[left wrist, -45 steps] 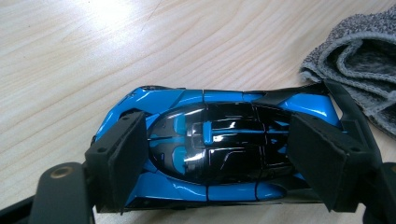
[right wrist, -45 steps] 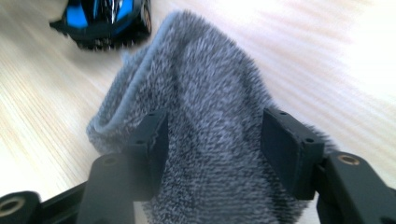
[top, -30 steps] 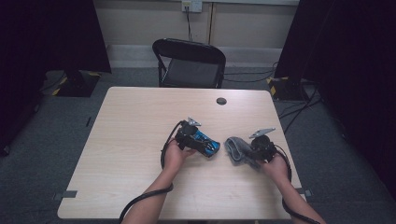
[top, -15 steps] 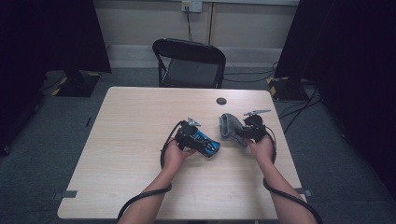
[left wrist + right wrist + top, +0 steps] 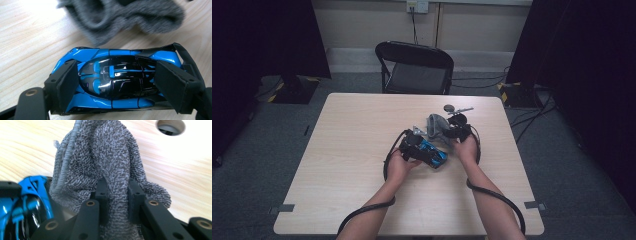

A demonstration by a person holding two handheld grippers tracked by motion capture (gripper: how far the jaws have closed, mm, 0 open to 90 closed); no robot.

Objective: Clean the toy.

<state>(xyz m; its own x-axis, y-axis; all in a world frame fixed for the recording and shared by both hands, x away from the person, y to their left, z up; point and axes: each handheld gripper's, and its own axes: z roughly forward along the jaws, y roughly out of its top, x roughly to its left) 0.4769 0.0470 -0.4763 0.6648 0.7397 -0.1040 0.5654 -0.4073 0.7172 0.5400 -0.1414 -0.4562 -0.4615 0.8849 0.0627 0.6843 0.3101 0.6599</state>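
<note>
The right gripper [image 5: 451, 131] has carried the grey cloth [image 5: 436, 125] across the table [image 5: 337, 150]. A moment ago it was out toward the right edge. Now it is up close to the toy car [image 5: 433, 153], just past it on the far side. The left gripper [image 5: 418, 149] has not moved, and the car sits where it sat before.

The left gripper holds the blue and black toy car [image 5: 117, 78]. Its two black pads press on the car's two ends, so the car lies crosswise between them. The car rests on the table near the middle, a bit to the right.

The right gripper [image 5: 116, 195] is closed tight on the grey cloth [image 5: 100, 170]. A fold of the towel is pinched between its jaws, and the rest bunches up in front of them. The cloth is fluffy, like a small towel.

Here is what matters next. The cloth hangs just beyond the car, on the side away from the person. In the left gripper view the grey cloth [image 5: 120, 17] lies right behind the car's long side. In the right gripper view the toy car [image 5: 27, 200] peeks in at the lower left, just beside the cloth. So the right hand is the nearer one to do the wiping. It looks like the cloth must come down and toward the person to reach the shiny top. Rubbing along the car's long way, from one pad toward the other, should fit best. I cannot tell if the cloth touches the car yet.
</note>
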